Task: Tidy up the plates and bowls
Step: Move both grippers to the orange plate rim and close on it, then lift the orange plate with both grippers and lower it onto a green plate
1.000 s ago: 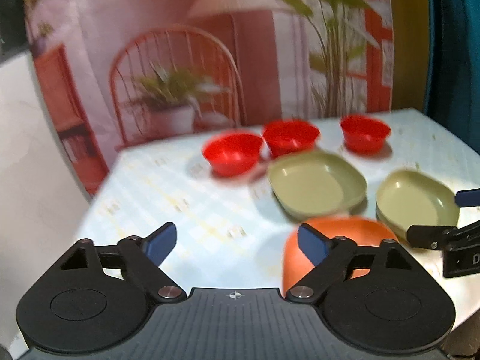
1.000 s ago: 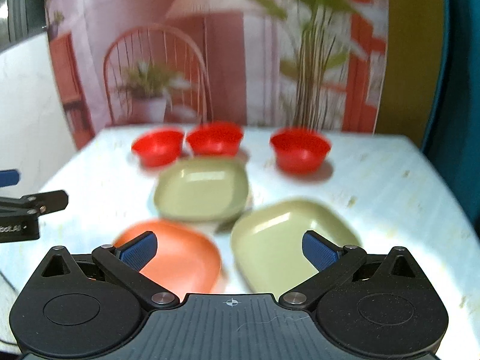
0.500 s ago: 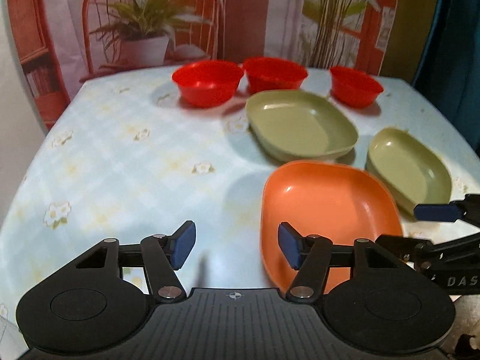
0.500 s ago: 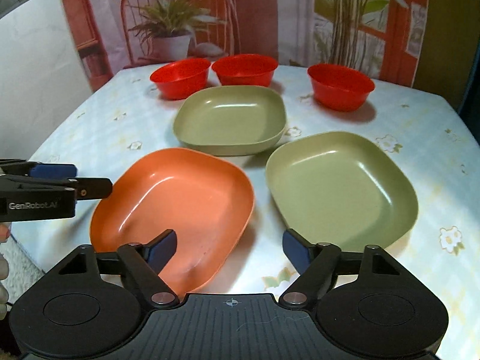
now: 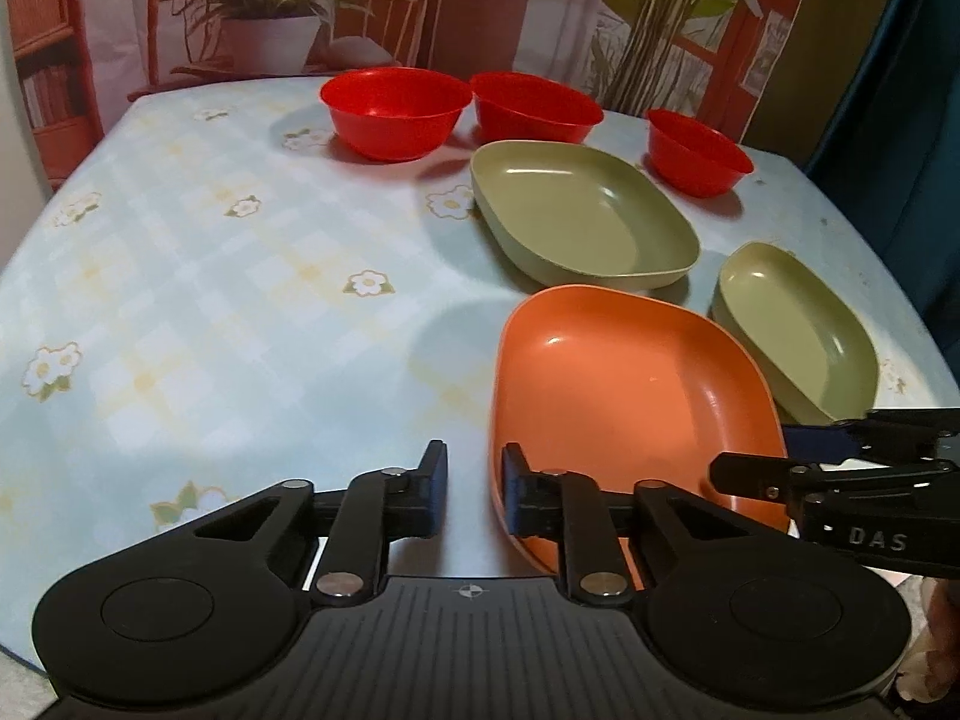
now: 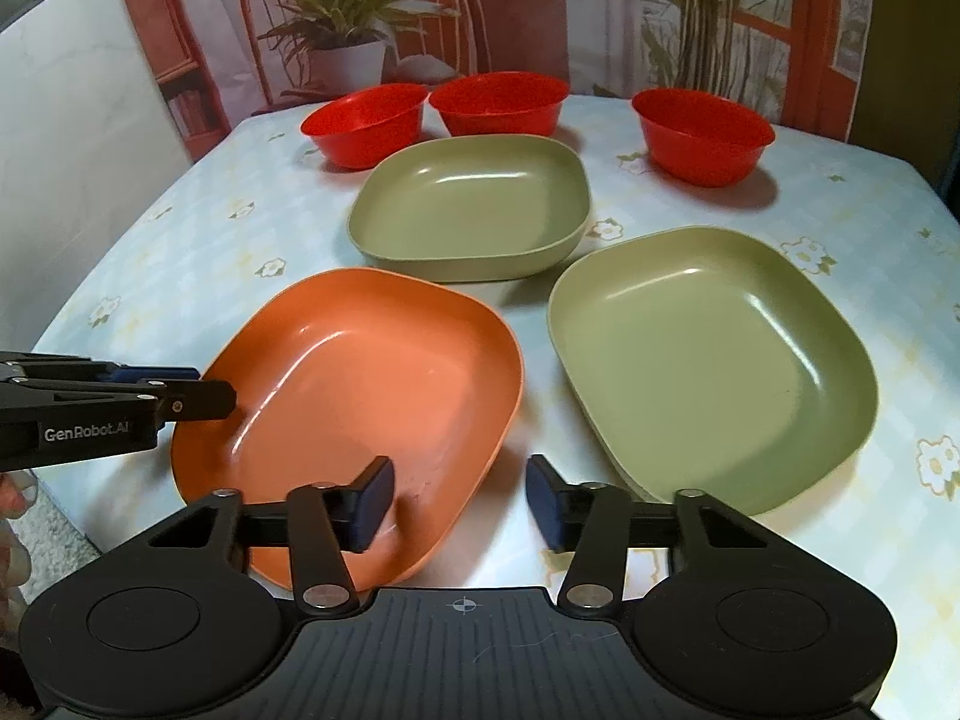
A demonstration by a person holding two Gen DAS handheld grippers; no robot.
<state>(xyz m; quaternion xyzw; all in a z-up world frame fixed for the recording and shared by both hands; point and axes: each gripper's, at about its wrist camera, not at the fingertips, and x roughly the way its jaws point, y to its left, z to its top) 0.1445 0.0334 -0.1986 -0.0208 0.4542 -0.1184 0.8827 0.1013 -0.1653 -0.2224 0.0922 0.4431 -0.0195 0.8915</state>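
Note:
An orange plate (image 5: 624, 396) (image 6: 360, 390) lies at the near edge of the table. My left gripper (image 5: 474, 468) straddles its left rim, one finger inside and one outside. Its jaws are closing, with a gap still showing beside the rim. My right gripper (image 6: 459, 492) straddles the plate's right near rim. Its jaws are also closing and the pads are not touching the rim. Each gripper shows in the other's view: the left gripper (image 6: 198, 387) and the right gripper (image 5: 762, 456). Two green plates (image 6: 474, 204) (image 6: 714, 360) lie behind and to the right. Three red bowls (image 6: 366, 123) (image 6: 498, 102) (image 6: 702, 135) stand at the back.
A floral tablecloth (image 5: 210, 300) covers the table, bare on its left half. A printed backdrop with a chair and plants (image 6: 348, 30) hangs behind the table. A white wall (image 6: 72, 120) stands on the left. The near table edge runs just under both grippers.
Both grippers have come down and tilted toward the orange plate. Their jaws have narrowed from wide to close around the plate's rim on either side.

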